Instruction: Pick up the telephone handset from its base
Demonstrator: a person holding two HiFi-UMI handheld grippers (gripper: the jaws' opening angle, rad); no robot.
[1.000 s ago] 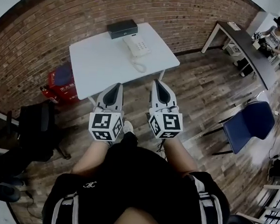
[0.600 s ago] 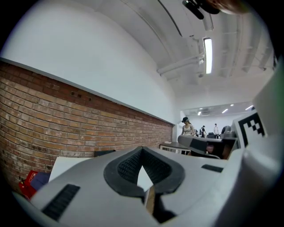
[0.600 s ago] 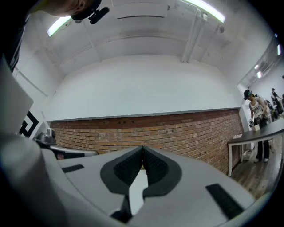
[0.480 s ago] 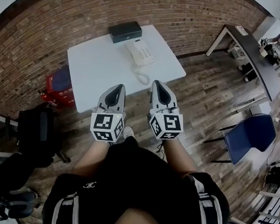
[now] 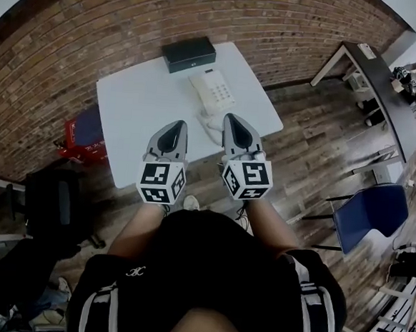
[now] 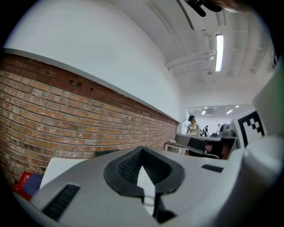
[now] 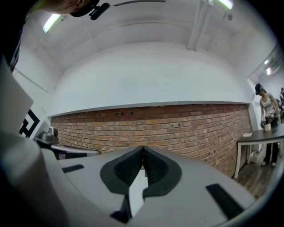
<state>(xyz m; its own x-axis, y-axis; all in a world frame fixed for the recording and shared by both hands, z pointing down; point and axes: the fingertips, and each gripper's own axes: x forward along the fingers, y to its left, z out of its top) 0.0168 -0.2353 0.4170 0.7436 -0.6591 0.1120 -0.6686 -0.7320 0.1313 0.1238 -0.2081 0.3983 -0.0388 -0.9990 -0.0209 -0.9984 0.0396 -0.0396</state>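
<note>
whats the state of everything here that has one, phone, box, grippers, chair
telephone handset: resting on its base, not lifted
coiled cord: slack on the table
black box: closed, at the table's far edge
left gripper: fingers together, empty
right gripper: fingers together, empty
blue chair: unoccupied

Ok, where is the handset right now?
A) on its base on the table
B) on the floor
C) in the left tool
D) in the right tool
A: the handset lies on its base on the table, while the left tool and right tool are both shut with nothing in them.
</note>
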